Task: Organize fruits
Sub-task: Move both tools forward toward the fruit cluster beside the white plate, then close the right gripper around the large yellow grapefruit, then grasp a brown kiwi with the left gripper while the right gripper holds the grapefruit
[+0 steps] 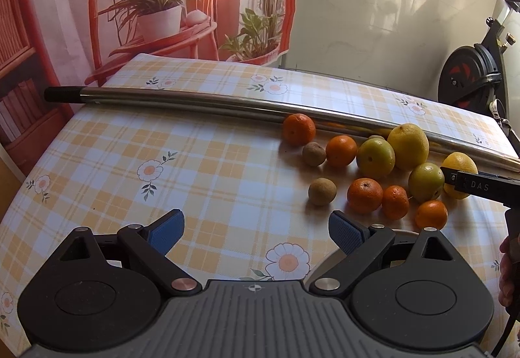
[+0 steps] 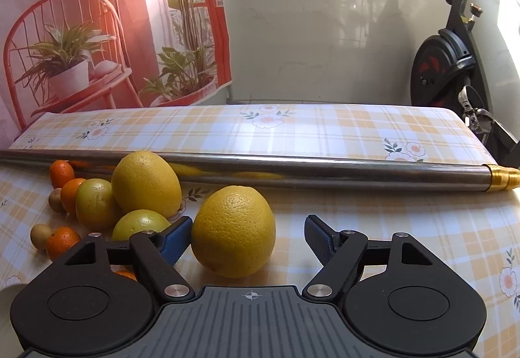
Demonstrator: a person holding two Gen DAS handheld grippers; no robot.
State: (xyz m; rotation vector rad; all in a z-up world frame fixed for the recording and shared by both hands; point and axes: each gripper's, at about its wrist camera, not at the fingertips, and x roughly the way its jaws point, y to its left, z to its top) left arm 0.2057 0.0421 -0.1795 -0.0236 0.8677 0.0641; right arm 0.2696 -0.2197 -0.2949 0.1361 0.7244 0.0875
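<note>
A cluster of fruit lies on the plaid tablecloth: several small oranges (image 1: 364,195), two green citrus (image 1: 375,158), two yellow lemons (image 1: 408,146) and two small brown fruits (image 1: 321,191). My left gripper (image 1: 256,232) is open and empty, to the left of the cluster and nearer than it. My right gripper (image 2: 248,239) is open, with a yellow lemon (image 2: 233,231) between its fingers, close to the left finger (image 2: 177,239) and apart from the right one. The right gripper also shows in the left wrist view (image 1: 474,185) beside that lemon (image 1: 461,164).
A long metal pole (image 1: 227,104) lies across the table behind the fruit, with a black end at the left and a brass end (image 2: 502,182) at the right. An exercise bike (image 2: 445,68) stands past the table's right end. A white rim (image 1: 403,232) shows near the left gripper's right finger.
</note>
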